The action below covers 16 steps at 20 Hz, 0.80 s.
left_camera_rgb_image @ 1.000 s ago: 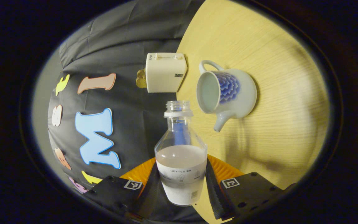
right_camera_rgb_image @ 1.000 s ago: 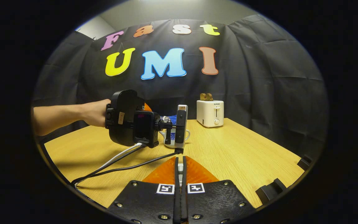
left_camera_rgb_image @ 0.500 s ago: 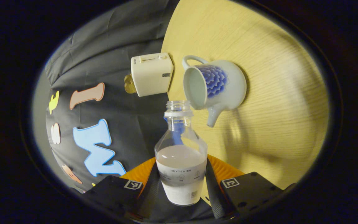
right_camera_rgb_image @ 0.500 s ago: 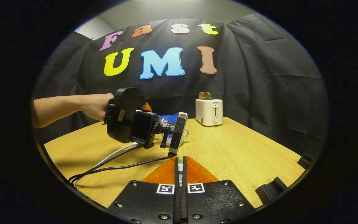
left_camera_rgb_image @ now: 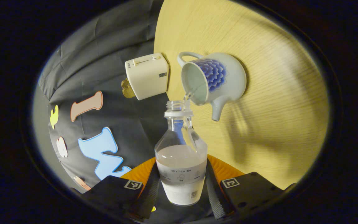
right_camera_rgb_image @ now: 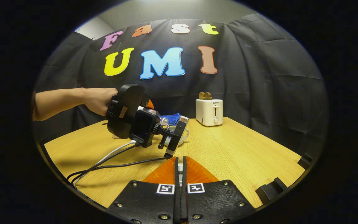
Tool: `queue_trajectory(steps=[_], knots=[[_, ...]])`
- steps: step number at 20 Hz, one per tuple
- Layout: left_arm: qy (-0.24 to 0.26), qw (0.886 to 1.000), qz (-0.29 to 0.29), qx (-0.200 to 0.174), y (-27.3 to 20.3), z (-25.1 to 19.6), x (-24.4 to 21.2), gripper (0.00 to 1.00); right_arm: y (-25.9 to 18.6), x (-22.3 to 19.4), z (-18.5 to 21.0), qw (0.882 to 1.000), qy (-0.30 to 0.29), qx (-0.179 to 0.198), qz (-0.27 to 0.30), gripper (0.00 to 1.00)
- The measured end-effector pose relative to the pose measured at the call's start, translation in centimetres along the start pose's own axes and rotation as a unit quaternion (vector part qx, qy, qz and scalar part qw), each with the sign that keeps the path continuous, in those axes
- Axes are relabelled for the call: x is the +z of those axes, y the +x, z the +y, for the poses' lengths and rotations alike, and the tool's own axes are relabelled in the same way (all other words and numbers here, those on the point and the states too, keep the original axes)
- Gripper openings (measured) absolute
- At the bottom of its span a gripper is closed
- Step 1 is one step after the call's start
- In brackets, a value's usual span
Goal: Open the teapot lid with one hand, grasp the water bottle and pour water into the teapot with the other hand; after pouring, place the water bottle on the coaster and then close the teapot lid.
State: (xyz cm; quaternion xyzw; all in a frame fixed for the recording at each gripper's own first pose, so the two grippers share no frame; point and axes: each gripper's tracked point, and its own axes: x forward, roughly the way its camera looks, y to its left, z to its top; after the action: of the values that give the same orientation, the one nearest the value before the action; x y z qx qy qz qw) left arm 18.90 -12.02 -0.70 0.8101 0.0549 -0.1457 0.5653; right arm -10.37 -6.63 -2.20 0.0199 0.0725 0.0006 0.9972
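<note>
left hand-held gripper (left_camera_rgb_image: 182, 189) grasps the water bottle (left_camera_rgb_image: 181, 155), pouring into the teapot (left_camera_rgb_image: 213, 77).

water bottle (left_camera_rgb_image: 181, 161): "HEYTEA" | toaster (right_camera_rgb_image: 209, 112): probably "SUPOR", small | tool tops: square markers

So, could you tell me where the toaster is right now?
In the right gripper view, the toaster stands at the table's far edge, right of the teapot.
</note>
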Motion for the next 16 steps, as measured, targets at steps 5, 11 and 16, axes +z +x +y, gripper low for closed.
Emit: queue_trajectory(steps=[5, 11, 16], knots=[[0.024, 1.0, 0.001, 0.008, 0.0, 0.8, -0.1, 0.77, 0.0, 0.1, 0.1, 1.0, -0.002, 0.001, 0.0, 0.01], [0.048, 0.999, 0.002, 0.02, -0.1, 1.6, -0.2, 0.84, 0.1, 0.0, 0.2, 1.0, -0.005, 0.005, 0.002, 0.01], [0.064, 0.998, 0.003, 0.025, -0.1, 2.2, -0.2, 0.84, 0.1, 0.0, -0.2, 1.0, 0.003, 0.0, -0.002, 0.01]])
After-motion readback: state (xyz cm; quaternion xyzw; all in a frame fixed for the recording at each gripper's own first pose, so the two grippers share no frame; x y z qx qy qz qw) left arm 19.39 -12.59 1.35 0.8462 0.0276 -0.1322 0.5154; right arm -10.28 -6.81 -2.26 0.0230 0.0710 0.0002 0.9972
